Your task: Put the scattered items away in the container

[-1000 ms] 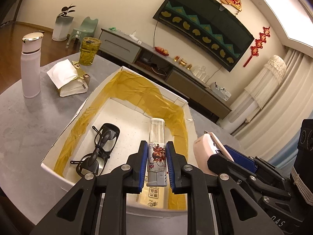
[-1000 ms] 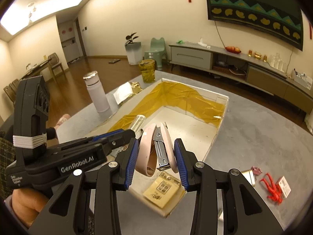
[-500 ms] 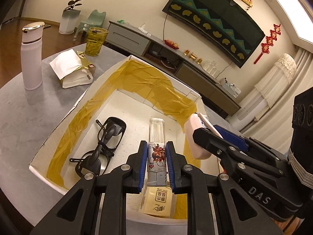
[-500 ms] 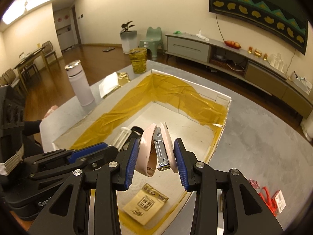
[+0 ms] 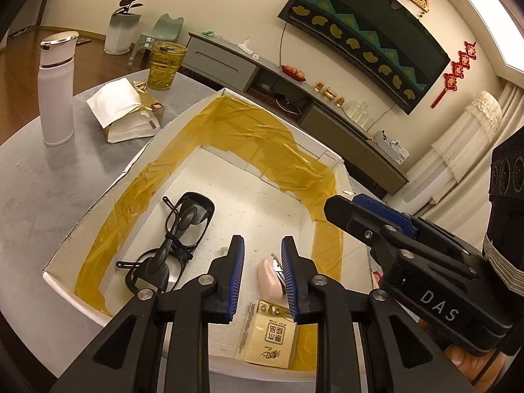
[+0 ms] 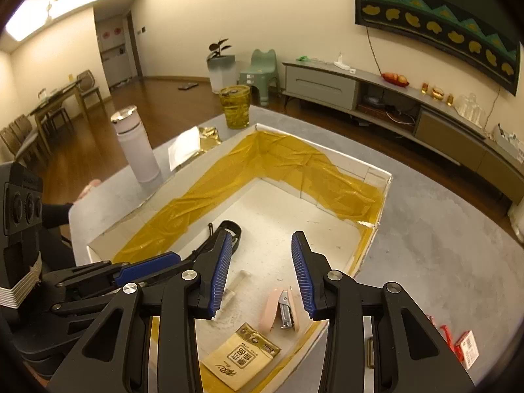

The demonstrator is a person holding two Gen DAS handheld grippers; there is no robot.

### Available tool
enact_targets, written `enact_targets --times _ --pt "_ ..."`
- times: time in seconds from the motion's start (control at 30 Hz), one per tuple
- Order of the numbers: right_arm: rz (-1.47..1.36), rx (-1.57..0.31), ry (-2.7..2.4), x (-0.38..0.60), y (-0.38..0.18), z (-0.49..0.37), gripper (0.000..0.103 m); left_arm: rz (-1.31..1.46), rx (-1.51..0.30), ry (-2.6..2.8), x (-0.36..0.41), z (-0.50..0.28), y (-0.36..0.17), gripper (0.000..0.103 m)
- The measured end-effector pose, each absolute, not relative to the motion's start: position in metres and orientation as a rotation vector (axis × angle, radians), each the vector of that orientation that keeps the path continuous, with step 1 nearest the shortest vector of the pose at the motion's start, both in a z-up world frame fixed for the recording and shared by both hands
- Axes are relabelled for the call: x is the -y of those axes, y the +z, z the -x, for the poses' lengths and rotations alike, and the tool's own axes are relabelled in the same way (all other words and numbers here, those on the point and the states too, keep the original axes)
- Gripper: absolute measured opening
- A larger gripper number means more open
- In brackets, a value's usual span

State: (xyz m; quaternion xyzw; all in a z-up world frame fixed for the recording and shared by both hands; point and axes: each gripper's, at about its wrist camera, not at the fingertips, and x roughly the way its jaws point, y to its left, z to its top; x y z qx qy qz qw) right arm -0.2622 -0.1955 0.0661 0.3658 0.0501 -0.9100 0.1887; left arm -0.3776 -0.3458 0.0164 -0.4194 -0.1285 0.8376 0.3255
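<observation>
A white box (image 5: 137, 163) (image 6: 327, 155) lined with yellow tape stands on the grey table. Inside lie black glasses (image 5: 173, 242) (image 6: 229, 227), a clear tube (image 6: 235, 283), a pink stapler (image 5: 270, 276) (image 6: 281, 308) and a yellow packet (image 5: 267, 337) (image 6: 242, 360). My left gripper (image 5: 262, 239) hangs open above the box's near end, with the stapler seen through its gap. My right gripper (image 6: 261, 234) is open wide over the stapler and tube, holding nothing. Its fingers (image 5: 370, 216) show at the right of the left wrist view.
A white bottle (image 5: 55, 98) (image 6: 137, 147), a yellow-green glass (image 5: 165, 65) (image 6: 235, 106) and a white and gold bag (image 5: 126, 114) (image 6: 190, 147) stand left of the box. A red trinket and small carton (image 6: 458, 347) lie on the table right of it.
Both grippers opened. The clear tube left my left gripper and the pink stapler left my right one; both now lie on the box floor near the yellow packet.
</observation>
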Motion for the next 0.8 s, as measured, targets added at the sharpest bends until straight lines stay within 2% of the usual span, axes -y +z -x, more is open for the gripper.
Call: enact_targets --times 0.13,0.37,0.43,0.8 --pt "-1.065 -0.087 -2.556 0.189 0.062 0.26 0.041 1.075 0.324 2.19 0.346 0.375 0.021 0.032" --pt "-1.088 -0.04 -2.588 0.183 0.071 0.246 0.041 1.058 0.333 2.15 0.347 0.371 0.024 0.034" --pt "-1.071 -0.027 -2.593 0.183 0.081 0.237 0.041 1.045 0.316 2.155 0.348 0.368 0.026 0.038" --pt "-1.046 -0.029 -2.642 0.171 0.103 0.184 0.041 0.979 0.251 2.17 0.36 0.347 0.032 0.046"
